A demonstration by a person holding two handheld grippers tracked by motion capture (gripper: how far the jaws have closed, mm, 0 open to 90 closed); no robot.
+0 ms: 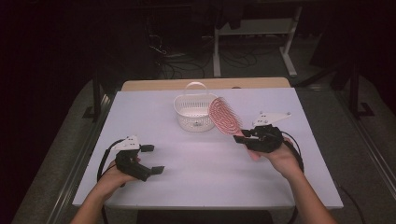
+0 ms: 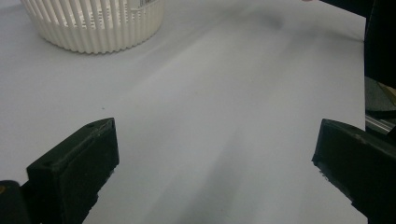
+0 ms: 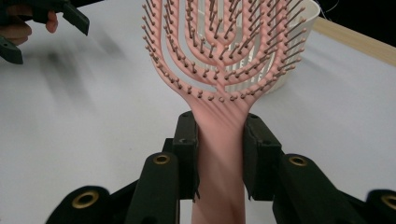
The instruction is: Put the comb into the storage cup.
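A white desk point(image 1: 201, 158) carries a white slatted basket point(image 1: 194, 112) with a hoop handle, standing toward the far middle; the right gripper point(image 1: 243, 135) sits right of centre with its jaws clamped on the handle of a pink brush point(image 1: 225, 116); the brush head, a vented oval set with bristles, tilts up and away toward the basket, its far edge just beside the basket's right rim in the high view; whether the two touch I cannot tell; the end of the handle sticks out below the right hand point(image 1: 282, 156). In the right gripper view the jaws press both sides of the brush point(image 3: 219, 70) neck just below the head, and the basket point(image 3: 299, 42) shows behind the bristles; the left gripper point(image 3: 42, 23) appears far off at the top left corner. The left gripper point(image 1: 153, 158) hovers near the desk's near left side, held in the left hand point(image 1: 114, 175), its jaws spread wide with nothing between them; in the left gripper view the two black jaws stand well apart over bare desk point(image 2: 210, 121), and the basket point(image 2: 93, 23) sits ahead at the upper left. A wooden edge point(image 1: 205, 84) shows behind the far side of the desk; cables lie on the dark floor point(image 1: 187, 60) beyond.
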